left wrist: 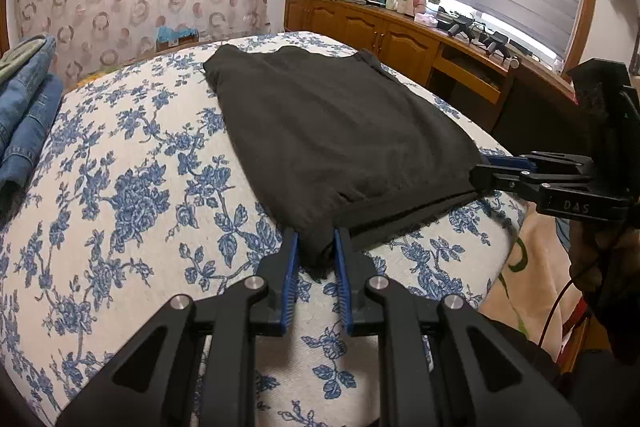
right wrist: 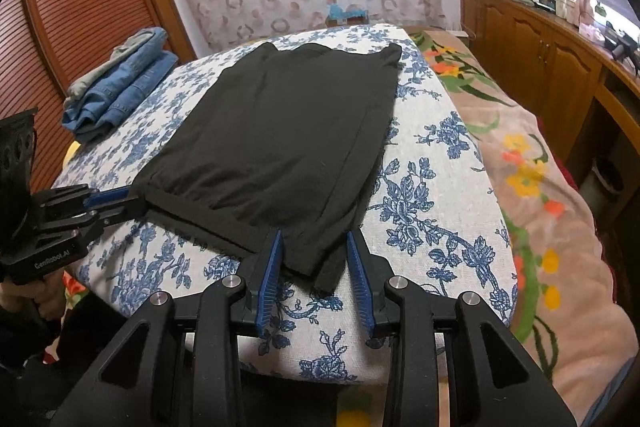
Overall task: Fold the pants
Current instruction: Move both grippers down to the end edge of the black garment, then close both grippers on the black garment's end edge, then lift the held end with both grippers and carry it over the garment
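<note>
So the black pants (left wrist: 340, 131) are lying flat on the blue-flowered bedspread (left wrist: 120, 187), already doubled over by the look of it, stretching straight away from both claws. The left gripper (left wrist: 316, 251) has its blue pads squeezed down onto the near corner, nearly closed with a bunch of cloth pinched between them. The right gripper (right wrist: 314, 259) sits at the other near corner with its jaws a fair bit wider; the hem lies between the pads, but I honestly can't tell if they're pressing on it or just straddling it.

The fabric looks like a soft knit: light, floppy, no stiffness at all. I'd guess it sags in the middle the moment you lift it, so taking both near corners like this seems like the right call, and grabbing all the layers matters or the bottom one gets left behind. Doesn't look slippery.

Around it: a stack of folded jeans (right wrist: 120, 83) well off to the left of the left claw, far enough not to matter. To the right of the right claw the spread ends and a peach floral blanket (right wrist: 540, 187) starts, with a wooden cabinet (left wrist: 380, 35) beyond that. Straight ahead nothing's on the pants' path.
</note>
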`<action>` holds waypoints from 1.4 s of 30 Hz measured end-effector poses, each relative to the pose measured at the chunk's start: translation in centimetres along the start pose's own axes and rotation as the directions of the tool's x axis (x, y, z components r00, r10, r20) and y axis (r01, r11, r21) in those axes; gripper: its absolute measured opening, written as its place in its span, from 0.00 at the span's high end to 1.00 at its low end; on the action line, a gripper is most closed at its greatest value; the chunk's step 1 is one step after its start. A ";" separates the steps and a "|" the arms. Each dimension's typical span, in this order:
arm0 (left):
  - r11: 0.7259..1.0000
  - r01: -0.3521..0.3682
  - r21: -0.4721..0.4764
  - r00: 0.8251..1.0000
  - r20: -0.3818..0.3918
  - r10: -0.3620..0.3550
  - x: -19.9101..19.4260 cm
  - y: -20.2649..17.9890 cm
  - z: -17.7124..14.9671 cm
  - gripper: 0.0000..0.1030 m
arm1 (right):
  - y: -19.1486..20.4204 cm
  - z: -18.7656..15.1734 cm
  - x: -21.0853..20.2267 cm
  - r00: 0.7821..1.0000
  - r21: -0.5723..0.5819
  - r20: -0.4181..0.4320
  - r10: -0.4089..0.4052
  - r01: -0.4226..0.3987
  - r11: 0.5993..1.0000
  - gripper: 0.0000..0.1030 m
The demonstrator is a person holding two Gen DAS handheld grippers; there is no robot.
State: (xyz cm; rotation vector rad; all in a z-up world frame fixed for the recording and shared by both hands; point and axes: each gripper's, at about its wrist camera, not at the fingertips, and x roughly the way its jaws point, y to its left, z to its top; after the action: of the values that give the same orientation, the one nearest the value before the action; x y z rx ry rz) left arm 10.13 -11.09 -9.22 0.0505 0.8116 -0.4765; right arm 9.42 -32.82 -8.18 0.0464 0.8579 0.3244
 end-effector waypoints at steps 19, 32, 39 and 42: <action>0.999 0.010 0.032 1.000 -0.002 -0.010 0.4 -0.3 0.7 0.89 | 0.2 -0.1 0.1 0.998 -0.013 0.015 0.053 -0.053 0.999 0.90; 0.996 0.002 0.090 0.989 0.144 -0.015 -5.8 -2.0 4.3 0.91 | 0.8 3.0 -4.6 0.985 -0.058 0.151 0.082 -0.074 0.996 0.92; 0.994 -0.024 0.109 0.978 0.206 0.001 -8.8 -2.4 5.9 0.91 | 1.9 4.9 -7.4 0.973 -0.108 0.214 0.091 -0.069 0.992 0.93; 0.992 -0.027 0.123 0.975 0.223 -0.001 -9.9 -2.8 6.4 0.91 | 2.8 5.5 -8.4 0.969 -0.142 0.231 0.092 -0.060 0.988 0.93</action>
State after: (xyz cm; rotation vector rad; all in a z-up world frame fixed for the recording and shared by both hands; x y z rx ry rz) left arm 7.44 -11.13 2.60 0.1163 0.5603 -0.5108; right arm 7.67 -32.19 2.06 -0.0073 0.5961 0.4387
